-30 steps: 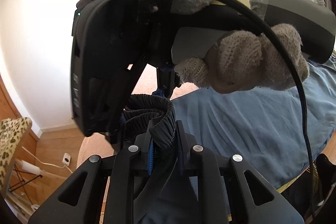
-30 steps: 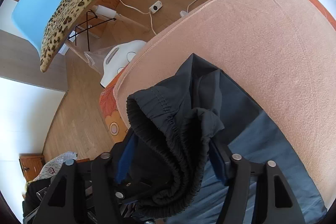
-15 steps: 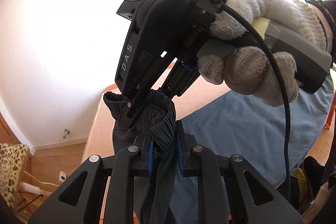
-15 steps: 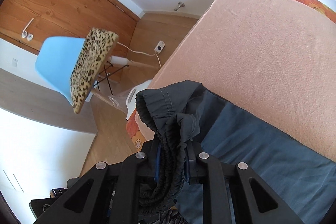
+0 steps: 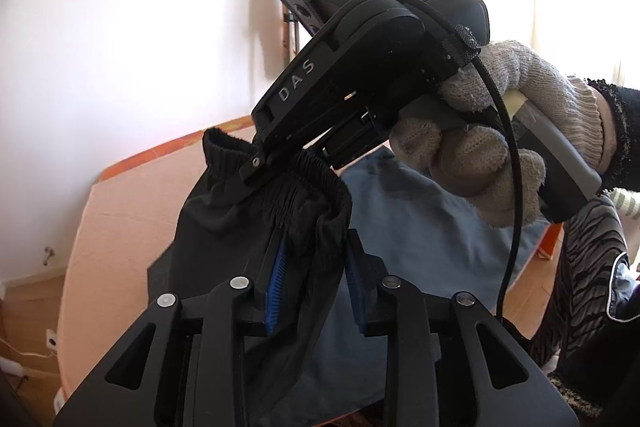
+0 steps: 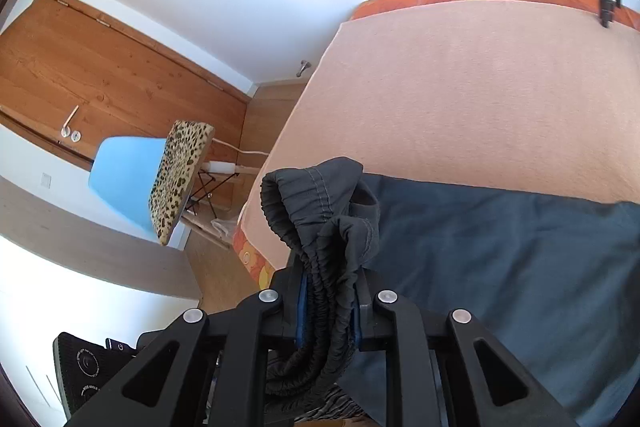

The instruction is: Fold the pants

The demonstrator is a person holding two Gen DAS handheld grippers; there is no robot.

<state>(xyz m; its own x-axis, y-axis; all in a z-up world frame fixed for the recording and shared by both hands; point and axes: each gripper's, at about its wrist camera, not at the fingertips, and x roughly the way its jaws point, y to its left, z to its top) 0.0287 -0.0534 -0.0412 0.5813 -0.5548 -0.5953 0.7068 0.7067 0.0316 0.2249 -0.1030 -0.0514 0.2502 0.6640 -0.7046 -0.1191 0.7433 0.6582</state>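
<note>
The dark grey pants point(image 5: 256, 227) hang lifted above the bed, held by their elastic waistband. My left gripper point(image 5: 316, 263) is shut on the gathered waistband. My right gripper point(image 6: 328, 299) is shut on another part of the same waistband point(image 6: 316, 211). In the left wrist view the right gripper point(image 5: 256, 167), in a gloved hand point(image 5: 480, 147), clamps the waistband just beyond my left fingers. The pant legs drop below both views and are hidden.
A bed with a peach blanket point(image 6: 480, 87) and a blue sheet point(image 6: 520, 267) lies beneath. A blue chair with a leopard cushion point(image 6: 180, 175) stands on the wood floor beside a wooden door point(image 6: 100, 67). A striped garment point(image 5: 580, 287) lies at the bed's right edge.
Both grippers have risen with the waistband and tilted up toward the wall. The right gripper closed fully on the waistband. The waistband now stretches between the two grippers.
</note>
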